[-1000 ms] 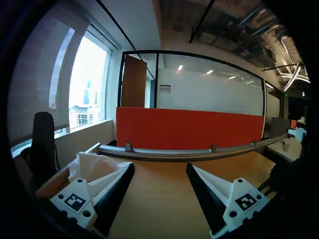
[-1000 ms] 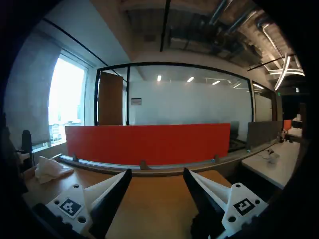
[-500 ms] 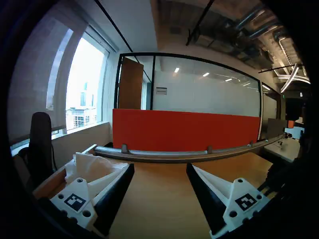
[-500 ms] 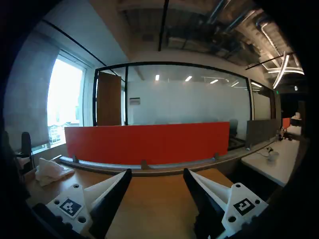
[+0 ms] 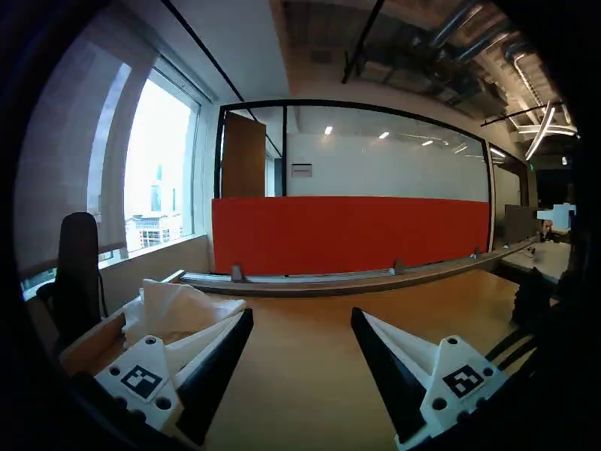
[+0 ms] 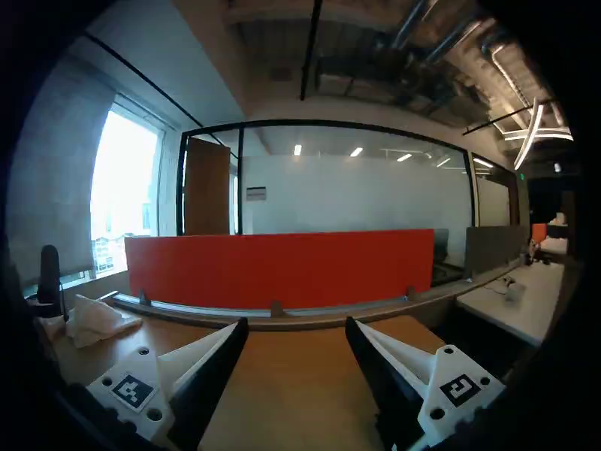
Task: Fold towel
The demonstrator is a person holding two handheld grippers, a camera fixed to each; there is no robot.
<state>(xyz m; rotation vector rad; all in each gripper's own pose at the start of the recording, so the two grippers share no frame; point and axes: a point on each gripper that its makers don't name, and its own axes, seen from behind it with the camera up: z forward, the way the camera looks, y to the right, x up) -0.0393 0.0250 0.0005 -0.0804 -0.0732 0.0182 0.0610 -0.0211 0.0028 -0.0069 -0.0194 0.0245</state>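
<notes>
Both my claws stand apart with nothing between them: the left gripper (image 5: pixel 300 311) and the right gripper (image 6: pixel 295 321) each look out low over the bare wooden desk (image 5: pixel 443 301) toward the red divider panel (image 5: pixel 345 233). The towel (image 5: pixel 176 312) is a white, crumpled heap at the left end of the desk. In the left gripper view it sits just past my left claw's left finger (image 5: pixel 218 346), which hides part of it, so I cannot tell whether they touch. In the right gripper view it lies well off to the left, and nothing is folded yet. The main risk, I think, is the heap itself. No corner or hem shows, so I could close on a bunched fold and lift a lump instead of an edge, or pinch several layers together and never get it spread flat. The towel also seems close to the desk's left edge, beside the black chair (image 5: pixel 79 278), so a clumsy sideways nudge from my finger might push it over. My right claw must cross toward the same spot, and the two claws could knock together there. As for writing, a small sign (image 5: pixel 302 170) hangs on the glass wall behind the divider, too small for me to read. My fingers carry square black-and-white marker tags (image 5: pixel 143 379) with patterns, not letters. I see no brand on the towel or elsewhere.
</notes>
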